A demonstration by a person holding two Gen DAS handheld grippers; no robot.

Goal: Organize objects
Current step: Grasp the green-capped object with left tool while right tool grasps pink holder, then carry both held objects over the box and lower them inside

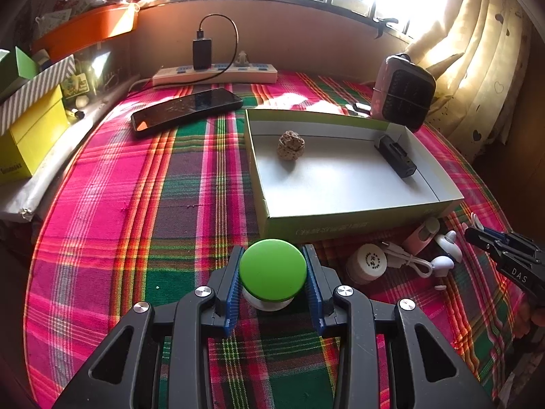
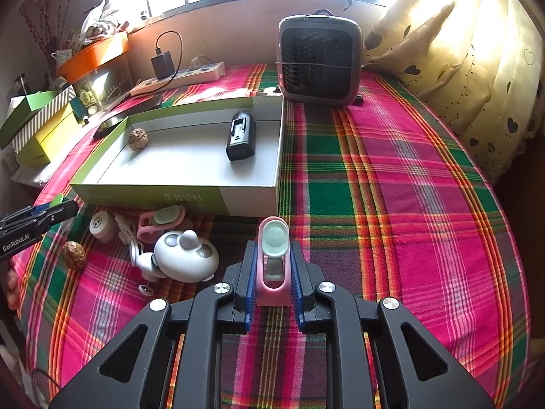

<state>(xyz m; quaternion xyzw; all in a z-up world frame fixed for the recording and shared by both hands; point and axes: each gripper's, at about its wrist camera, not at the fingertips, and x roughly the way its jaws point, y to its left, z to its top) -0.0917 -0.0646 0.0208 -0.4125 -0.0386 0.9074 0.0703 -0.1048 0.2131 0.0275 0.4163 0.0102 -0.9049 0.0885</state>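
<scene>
My left gripper (image 1: 272,255) is shut on a small white jar with a green cap (image 1: 270,269), held above the plaid cloth in front of the box. My right gripper (image 2: 273,248) is shut on a pink clip with a pale green pad (image 2: 273,255). The shallow white box with green sides (image 1: 357,220) (image 2: 170,199) holds a walnut (image 1: 289,145) (image 2: 138,139) and a black device (image 1: 395,156) (image 2: 241,136). Loose in front of the box lie a white round jar (image 2: 102,225), a second pink clip (image 2: 161,221), a white gadget with a cable (image 2: 185,255) and another walnut (image 2: 75,255).
A phone (image 1: 187,110) and a power strip (image 1: 214,73) lie behind the box, and a small fan (image 2: 320,61) stands at its far right corner. Stacked boxes (image 1: 30,136) line the left edge. A curtain (image 2: 477,68) hangs at the right.
</scene>
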